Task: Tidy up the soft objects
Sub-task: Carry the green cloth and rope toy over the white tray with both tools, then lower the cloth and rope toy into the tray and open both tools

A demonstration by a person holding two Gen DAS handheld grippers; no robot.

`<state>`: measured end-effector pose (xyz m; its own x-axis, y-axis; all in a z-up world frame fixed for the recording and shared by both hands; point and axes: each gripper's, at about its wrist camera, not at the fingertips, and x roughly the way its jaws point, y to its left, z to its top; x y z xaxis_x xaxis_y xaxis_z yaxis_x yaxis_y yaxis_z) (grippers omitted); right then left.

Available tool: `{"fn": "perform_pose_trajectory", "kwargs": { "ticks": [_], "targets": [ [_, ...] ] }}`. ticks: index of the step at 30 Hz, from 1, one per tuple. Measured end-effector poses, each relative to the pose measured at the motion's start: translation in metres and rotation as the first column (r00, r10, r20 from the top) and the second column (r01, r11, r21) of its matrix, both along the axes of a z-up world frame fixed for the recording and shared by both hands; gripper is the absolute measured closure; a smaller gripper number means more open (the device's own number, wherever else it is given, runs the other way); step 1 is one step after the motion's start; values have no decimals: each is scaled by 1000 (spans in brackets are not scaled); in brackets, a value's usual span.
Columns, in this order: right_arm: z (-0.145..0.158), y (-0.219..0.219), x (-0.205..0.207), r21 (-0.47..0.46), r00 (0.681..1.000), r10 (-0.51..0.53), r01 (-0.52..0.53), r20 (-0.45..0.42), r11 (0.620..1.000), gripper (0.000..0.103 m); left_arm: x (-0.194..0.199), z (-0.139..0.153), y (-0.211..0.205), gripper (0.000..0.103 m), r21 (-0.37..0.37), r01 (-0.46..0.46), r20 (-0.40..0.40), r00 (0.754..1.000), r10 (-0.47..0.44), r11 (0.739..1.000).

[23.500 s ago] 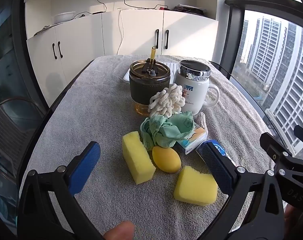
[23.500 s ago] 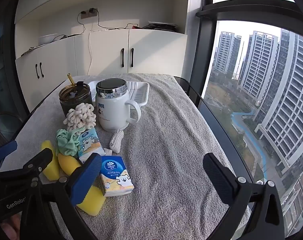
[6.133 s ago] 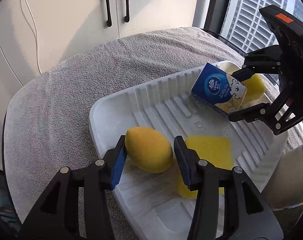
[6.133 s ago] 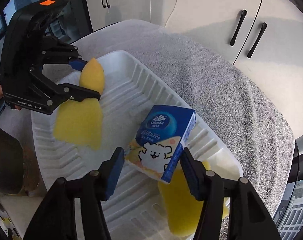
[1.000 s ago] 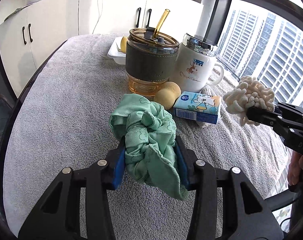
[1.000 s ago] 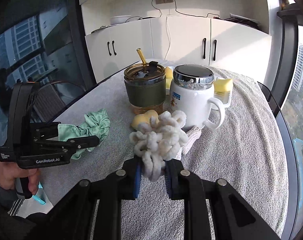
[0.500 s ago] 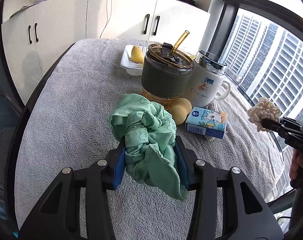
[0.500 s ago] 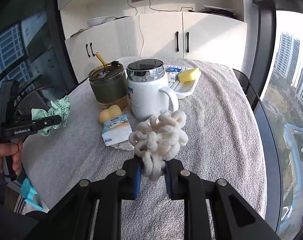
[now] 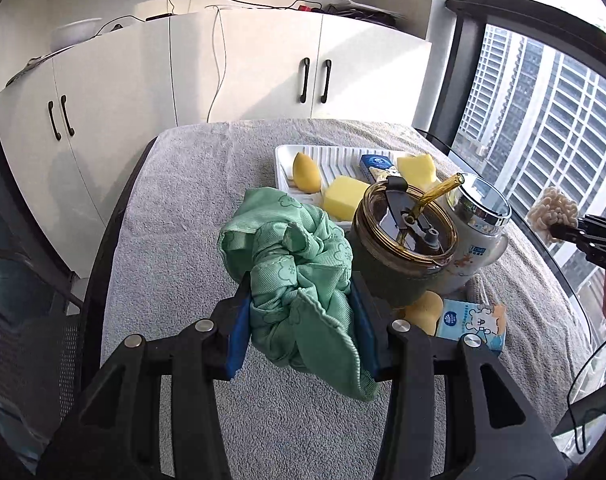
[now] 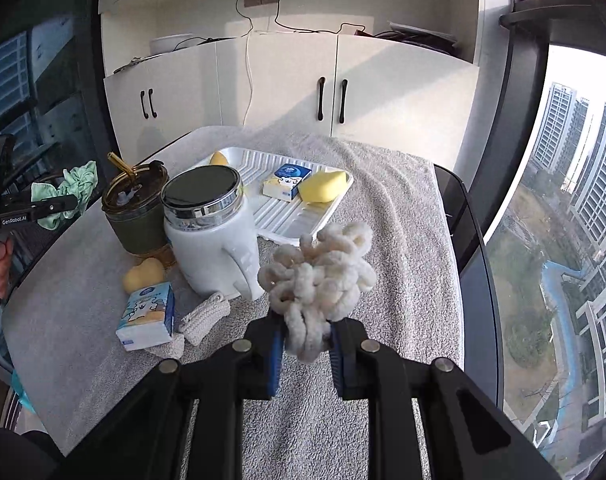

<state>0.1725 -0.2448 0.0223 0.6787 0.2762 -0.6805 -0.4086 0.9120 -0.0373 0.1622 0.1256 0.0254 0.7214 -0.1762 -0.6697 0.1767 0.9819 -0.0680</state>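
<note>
My left gripper [image 9: 299, 320] is shut on a crumpled green cloth [image 9: 295, 264], held in the air above the grey towel on the near left side of the table. My right gripper [image 10: 303, 344] is shut on a cream looped scrunchie [image 10: 319, 272], raised over the table's right side. At the far end lies the white ribbed tray [image 10: 287, 212] with a yellow egg-shaped sponge [image 9: 305, 172], yellow sponge blocks [image 9: 343, 196] and a blue tissue pack [image 10: 287, 180]. On the towel lie another tissue pack [image 10: 147, 316], a yellow sponge [image 10: 143, 274] and a white knitted piece [image 10: 205, 316].
A green tumbler with a straw [image 9: 403, 244] and a white lidded mug [image 10: 211, 232] stand between my grippers and the tray. The grey towel [image 9: 191, 184] covers the table. White cabinets stand behind; a window runs along the right. A hand [image 10: 1, 264] holds the left gripper.
Both grippers have risen and moved toward the far end with their loads; the tray and its contents have come into fuller view beyond the tumbler and mug.
</note>
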Motion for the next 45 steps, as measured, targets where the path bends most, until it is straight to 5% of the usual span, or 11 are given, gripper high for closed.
{"fn": "perform_pose_trajectory", "kwargs": {
  "ticks": [14, 23, 34, 45],
  "targets": [
    [15, 23, 135, -87, 996, 84, -86, -26, 993, 82, 137, 8, -6, 61, 114, 148, -43, 989, -144, 983],
    [2, 73, 206, -63, 968, 231, -238, -100, 969, 82, 207, -12, -44, 61, 114, 340, -103, 939, -329, 934],
    [-35, 123, 234, -89, 914, 367, -385, -174, 918, 82, 242, -52, -88, 61, 137, 440, -183, 892, -414, 887],
    [-52, 125, 231, -89, 885, 411, -438, -220, 895, 75, 251, -57, -89, 53, 148, 418, -183, 902, -391, 896]
  ]
}}
